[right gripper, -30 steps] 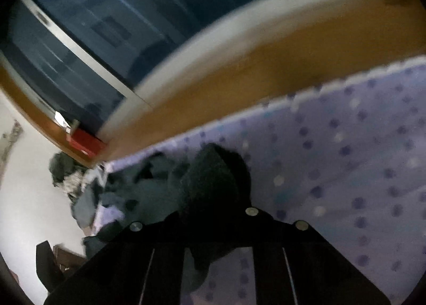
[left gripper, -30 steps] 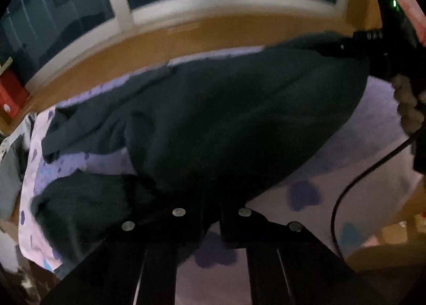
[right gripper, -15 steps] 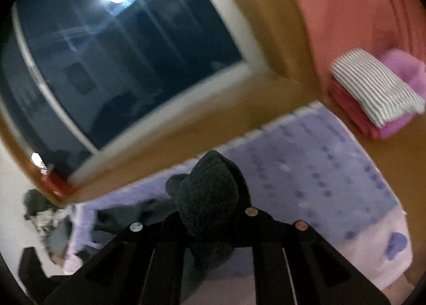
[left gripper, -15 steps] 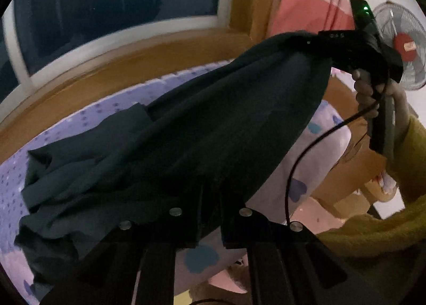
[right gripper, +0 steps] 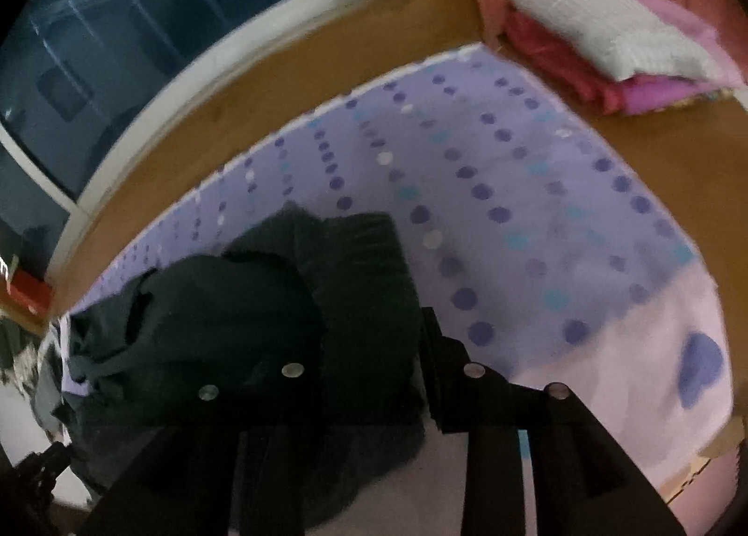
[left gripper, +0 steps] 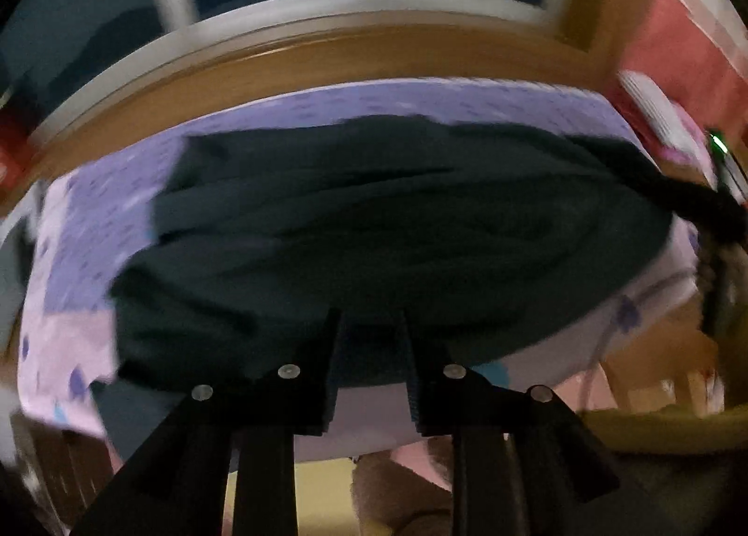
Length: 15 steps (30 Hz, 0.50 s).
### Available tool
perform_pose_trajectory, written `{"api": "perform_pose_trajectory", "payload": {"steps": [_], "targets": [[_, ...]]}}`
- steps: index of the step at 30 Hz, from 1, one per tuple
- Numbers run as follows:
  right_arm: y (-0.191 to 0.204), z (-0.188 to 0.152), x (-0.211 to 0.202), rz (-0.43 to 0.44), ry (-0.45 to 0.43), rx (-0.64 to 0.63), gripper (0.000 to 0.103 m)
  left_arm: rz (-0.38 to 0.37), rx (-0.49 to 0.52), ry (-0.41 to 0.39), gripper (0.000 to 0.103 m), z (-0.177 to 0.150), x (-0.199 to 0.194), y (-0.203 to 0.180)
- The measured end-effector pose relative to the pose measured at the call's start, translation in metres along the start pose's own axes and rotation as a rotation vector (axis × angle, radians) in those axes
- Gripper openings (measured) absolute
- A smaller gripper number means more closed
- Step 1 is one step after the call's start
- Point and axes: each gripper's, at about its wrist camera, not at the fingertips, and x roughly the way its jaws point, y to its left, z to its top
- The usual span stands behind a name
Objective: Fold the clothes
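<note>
A dark green garment (left gripper: 397, 218) lies spread wide over the lilac dotted bed sheet (left gripper: 420, 101). My left gripper (left gripper: 369, 339) hovers at the garment's near edge. Its jaws are opening: a gap shows between them, with the cloth's hem just at the tips and no pad pressing on it. In the right wrist view the same garment (right gripper: 233, 325) bunches up at the lower left. My right gripper (right gripper: 374, 339) has its jaws opening too. A fold of cloth still sits between them and covers the left finger; the right finger (right gripper: 435, 344) stands free.
A wooden bed frame (left gripper: 327, 54) and a dark window run along the far side. Folded red and pink bedding with a striped pillow (right gripper: 607, 35) sits at the far right. More clothes lie heaped off the bed's left end (right gripper: 18, 349).
The garment, held up stretched between both grippers, has come down flat on the sheet. Both pairs of jaws, shut on the cloth before, have parted. The right gripper swung down towards the bed.
</note>
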Motion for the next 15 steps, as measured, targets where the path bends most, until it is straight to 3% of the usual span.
{"api": "perform_pose_trajectory", "payload": {"steps": [3,7,10,15], "targets": [[0.012,-0.015,-0.037,-0.005,-0.079,0.035,0.033,-0.024,-0.138,-0.033,0.023,-0.002,-0.002,0.041],[0.055,-0.057,-0.066,0.017,-0.127,0.044,0.047,0.032,-0.144,-0.01,0.023,-0.006,0.012,0.069],[0.101,-0.094,-0.066,0.039,-0.093,-0.011,0.05,0.1,-0.045,-0.02,0.023,-0.017,0.012,0.084],[0.181,-0.141,-0.054,0.053,-0.057,-0.194,0.05,0.07,0.048,-0.055,0.023,-0.014,0.006,0.108]]}}
